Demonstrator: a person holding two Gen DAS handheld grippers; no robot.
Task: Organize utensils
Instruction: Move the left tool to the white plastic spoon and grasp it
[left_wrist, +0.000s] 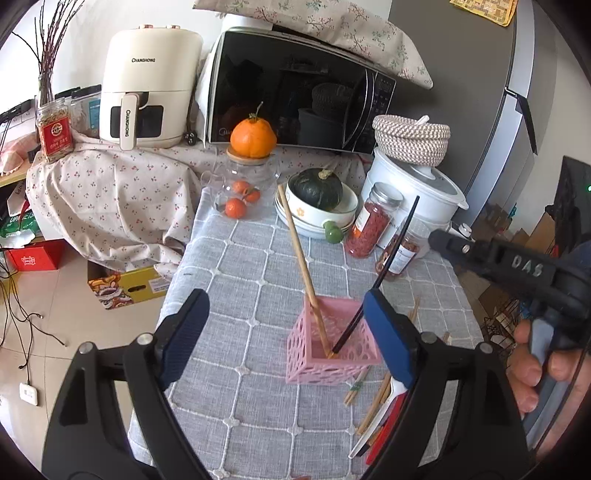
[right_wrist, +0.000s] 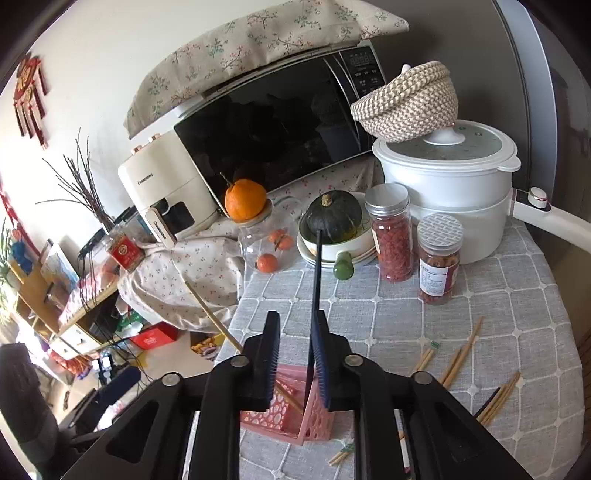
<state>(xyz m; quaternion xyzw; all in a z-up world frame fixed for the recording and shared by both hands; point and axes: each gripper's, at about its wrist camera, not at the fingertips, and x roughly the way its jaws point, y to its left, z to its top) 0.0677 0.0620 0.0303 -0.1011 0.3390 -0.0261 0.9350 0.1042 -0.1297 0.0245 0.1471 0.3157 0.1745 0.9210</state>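
A pink lattice basket (left_wrist: 331, 348) stands on the grey tablecloth (left_wrist: 240, 280). A wooden chopstick (left_wrist: 301, 264) and a black chopstick (left_wrist: 384, 269) lean in it. My left gripper (left_wrist: 284, 332) is open and empty, just in front of the basket. In the right wrist view the basket (right_wrist: 295, 417) lies directly below my right gripper (right_wrist: 295, 347). Its jaws stand partly open; the black chopstick (right_wrist: 316, 280) rests against the right pad and the left pad is apart from it. Several loose wooden chopsticks (right_wrist: 461, 354) lie on the cloth to the right, with a white spoon (left_wrist: 380, 413).
At the back stand stacked bowls with a green squash (left_wrist: 319, 188), a glass jar of oranges (left_wrist: 243, 184), two spice jars (right_wrist: 393, 232), a white pot (right_wrist: 450, 177) with a woven basket on it, a microwave (left_wrist: 295, 96) and an air fryer (left_wrist: 147, 88). The table's left edge drops to the floor.
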